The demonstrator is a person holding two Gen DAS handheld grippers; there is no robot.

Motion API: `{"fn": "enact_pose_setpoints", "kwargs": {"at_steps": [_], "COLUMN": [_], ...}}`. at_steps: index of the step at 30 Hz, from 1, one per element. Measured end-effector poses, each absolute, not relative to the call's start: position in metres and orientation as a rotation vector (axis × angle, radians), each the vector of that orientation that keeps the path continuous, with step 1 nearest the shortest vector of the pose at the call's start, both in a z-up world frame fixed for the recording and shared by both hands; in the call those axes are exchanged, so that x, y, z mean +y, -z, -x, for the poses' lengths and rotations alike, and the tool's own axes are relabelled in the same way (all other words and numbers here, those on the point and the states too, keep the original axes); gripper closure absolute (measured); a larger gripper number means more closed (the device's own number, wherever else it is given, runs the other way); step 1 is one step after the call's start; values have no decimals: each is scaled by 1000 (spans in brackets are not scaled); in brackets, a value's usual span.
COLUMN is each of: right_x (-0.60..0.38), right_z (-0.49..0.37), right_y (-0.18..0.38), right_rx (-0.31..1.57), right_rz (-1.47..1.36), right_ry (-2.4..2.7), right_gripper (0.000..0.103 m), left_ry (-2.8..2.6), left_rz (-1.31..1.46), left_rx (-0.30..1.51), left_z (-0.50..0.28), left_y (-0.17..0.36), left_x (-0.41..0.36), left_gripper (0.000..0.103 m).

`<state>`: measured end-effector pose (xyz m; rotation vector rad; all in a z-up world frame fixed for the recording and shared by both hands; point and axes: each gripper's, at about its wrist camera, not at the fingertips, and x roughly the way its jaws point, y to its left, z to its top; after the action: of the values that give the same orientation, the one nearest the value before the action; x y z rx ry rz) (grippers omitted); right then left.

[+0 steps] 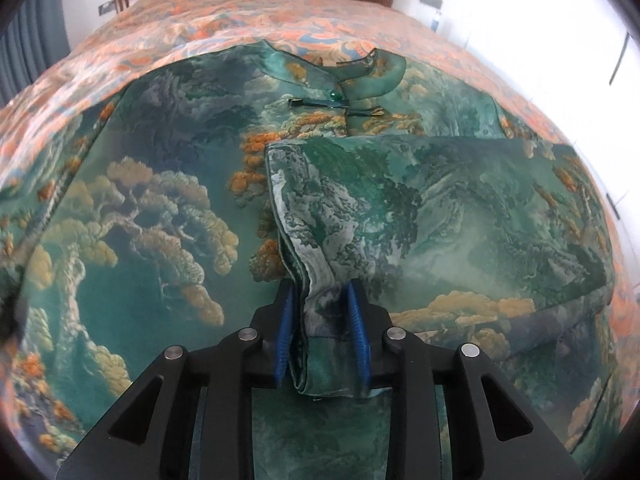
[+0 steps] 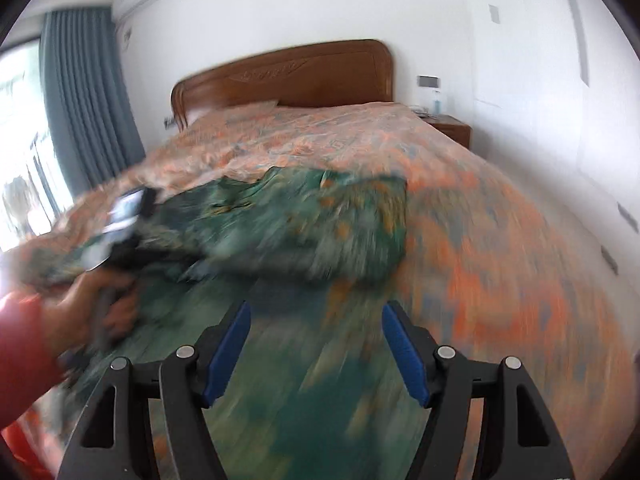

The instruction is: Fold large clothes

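Observation:
A green landscape-print garment [image 1: 140,200] lies spread flat on the bed, its stand-up collar [image 1: 360,76] at the far side. One sleeve [image 1: 440,208] is folded across the chest. The sleeve's cuff end runs between the blue pads [image 1: 356,320] of my left gripper [image 1: 321,286]; the jaws stand a little apart and the cloth sits loosely in the gap. The right wrist view is blurred. In it my right gripper [image 2: 316,306] hovers open over the garment's [image 2: 300,220] lower part, holding nothing. A hand [image 2: 92,300] with a red sleeve holds the left gripper [image 2: 132,240] there.
An orange floral bedspread [image 1: 200,28] covers the bed under the garment. A wooden headboard [image 2: 288,76] stands at the far end, with a nightstand [image 2: 448,128] to its right. A blue-grey curtain [image 2: 84,100] and a bright window are at the left.

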<state>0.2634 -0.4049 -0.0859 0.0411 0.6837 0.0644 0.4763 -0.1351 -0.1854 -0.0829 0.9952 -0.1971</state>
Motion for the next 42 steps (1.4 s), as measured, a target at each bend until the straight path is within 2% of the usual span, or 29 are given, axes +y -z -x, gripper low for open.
{"fn": "enact_pose_setpoints", "kwargs": {"at_steps": [5,10,16,22,29,34,35,37,38,39,42], "right_x": [-413,-420,-413,-434,-447,-445,-443,-435,-431,-426,-408], "right_z": [-388,-453,-471,-517,-564,-556,-540,-508,-494,-472,-404], "right_y": [118,200,192,134,205,201,192,171,162,151,127], "right_rx": [779,1027,1098,917,1064,1030,1007,930,901,871,802], "right_rz": [-39,-63,-19,-111,-188,-188,-181,-154,-150,-148,-142], "right_ry": [-96,-73,-76,0,86,107,115,129,124,110,52], "right_gripper": [33,33,33,33,33,33,33,33,33,33,33], "left_ry": [204,204,204,203,207,205,199,176,165,156,202], "left_rz": [107,80,69,65,72,63,58,29,10,1,38], "left_rx": [981,967,928,911,893,881,874,867,866,859,834], "left_z": [-477,-478,-473,-471,-465,-461,-459,-454,-450,-445,-417], "left_y": [190,197,201,202,205,204,202,194,187,179,151], "left_x": [-132,-135,-137,-138,-137,-136,-135,-136,-137,-136,-126], "left_gripper": [74,74,74,74,74,73,68,51,33,20,15]}}
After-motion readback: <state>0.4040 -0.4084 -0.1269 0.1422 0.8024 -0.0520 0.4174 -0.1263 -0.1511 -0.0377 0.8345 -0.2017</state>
